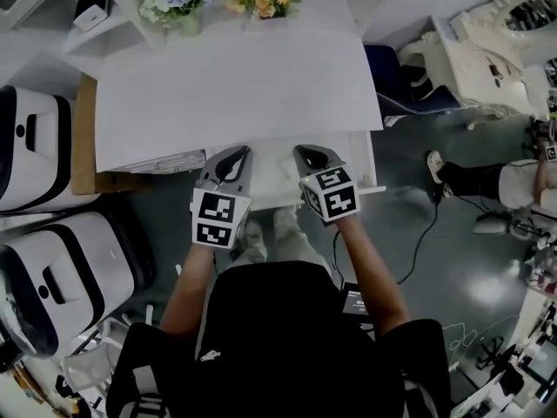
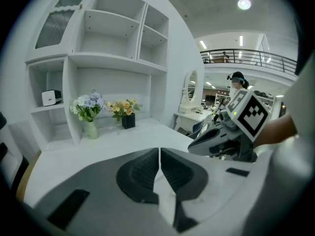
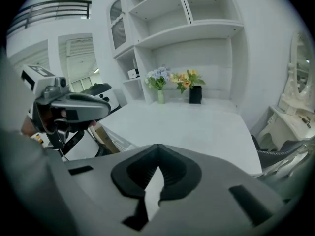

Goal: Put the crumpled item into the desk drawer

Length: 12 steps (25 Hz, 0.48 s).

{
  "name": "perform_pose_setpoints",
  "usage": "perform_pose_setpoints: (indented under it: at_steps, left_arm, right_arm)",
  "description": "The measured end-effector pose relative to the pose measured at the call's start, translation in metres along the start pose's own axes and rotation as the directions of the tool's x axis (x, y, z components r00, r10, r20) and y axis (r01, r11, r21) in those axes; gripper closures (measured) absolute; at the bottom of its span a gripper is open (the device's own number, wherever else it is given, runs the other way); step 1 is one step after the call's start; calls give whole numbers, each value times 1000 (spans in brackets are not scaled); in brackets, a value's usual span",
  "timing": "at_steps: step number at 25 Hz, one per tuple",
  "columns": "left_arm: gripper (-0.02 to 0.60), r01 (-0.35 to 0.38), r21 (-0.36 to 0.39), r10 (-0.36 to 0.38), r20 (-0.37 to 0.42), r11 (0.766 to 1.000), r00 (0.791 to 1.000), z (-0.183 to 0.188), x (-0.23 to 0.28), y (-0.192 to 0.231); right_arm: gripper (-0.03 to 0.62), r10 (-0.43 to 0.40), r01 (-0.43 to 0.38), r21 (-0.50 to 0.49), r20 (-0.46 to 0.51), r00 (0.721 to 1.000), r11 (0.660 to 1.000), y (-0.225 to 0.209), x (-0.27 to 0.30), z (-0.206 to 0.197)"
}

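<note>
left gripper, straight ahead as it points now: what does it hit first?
Way looks free across the desk top; the left gripper, jaws shut, would likely reach the shelf's back wall just right of the black flower pot. Depth unclear.

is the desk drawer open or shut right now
Open. In the head view the drawer juts out past the desk's front edge, with the left gripper and right gripper over it.
</note>
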<state>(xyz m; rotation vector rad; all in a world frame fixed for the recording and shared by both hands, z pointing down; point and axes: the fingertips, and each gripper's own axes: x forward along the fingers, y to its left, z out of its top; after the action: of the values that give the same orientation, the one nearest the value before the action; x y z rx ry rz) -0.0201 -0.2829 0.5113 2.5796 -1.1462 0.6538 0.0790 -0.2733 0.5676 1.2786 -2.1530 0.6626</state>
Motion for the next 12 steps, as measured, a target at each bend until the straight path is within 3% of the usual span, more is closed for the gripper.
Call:
perform_pose_setpoints:
  at_steps: [12]
  left_arm:
    - [571,15,78,-23,106,997,994,35,-45,-11]
  right_arm:
    - [599,-65,70,-17,204,977,997,29,-64,61]
